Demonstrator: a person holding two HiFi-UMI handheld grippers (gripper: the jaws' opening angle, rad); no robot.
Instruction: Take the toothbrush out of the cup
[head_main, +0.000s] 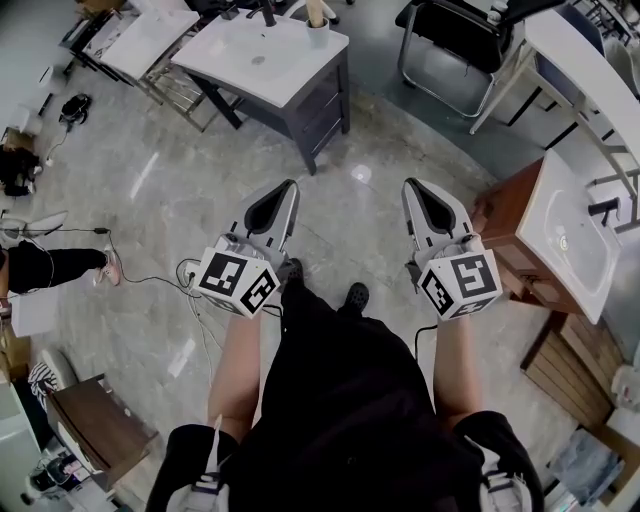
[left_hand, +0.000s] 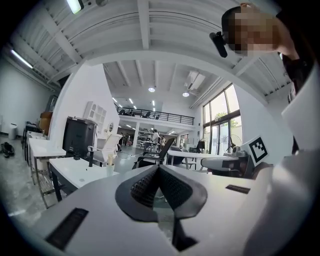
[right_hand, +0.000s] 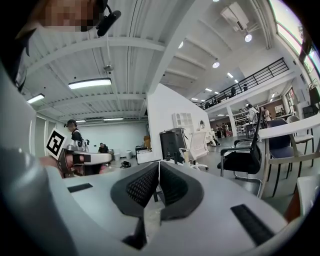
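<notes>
Plainly, nothing is in hand yet. At the lower left of centre in the head view, the left gripper (head_main: 291, 186) is held out roughly level with its jaws pressed together. Its own view shows the ribbed pads meeting with nothing between them.

Up and slightly right of it, at the top middle of the frame, a white basin table (head_main: 290, 75) stands well apart from the person across bare floor. The cup (head_main: 317, 32) sits at that table's far edge. The toothbrush (head_main: 318, 11) stands in it as a pale stick rising above the rim, its long axis close to upright. It is too small to tell head from handle, or whether more than one stick is in there. The cup looks small, pale and plain. In the left gripper view it shows left of the closed jaws, on the white tabletop.

To the right, the right gripper (head_main: 411, 186) is likewise closed and empty, pads touching.

The cup lies straight ahead of both grippers and far beyond either one's reach. It sits a little nearer the left gripper's line than the right's. My reading is that the person must walk up to the table first. Then one gripper's jaws must part to take the upright handle from above or from the side.
</notes>
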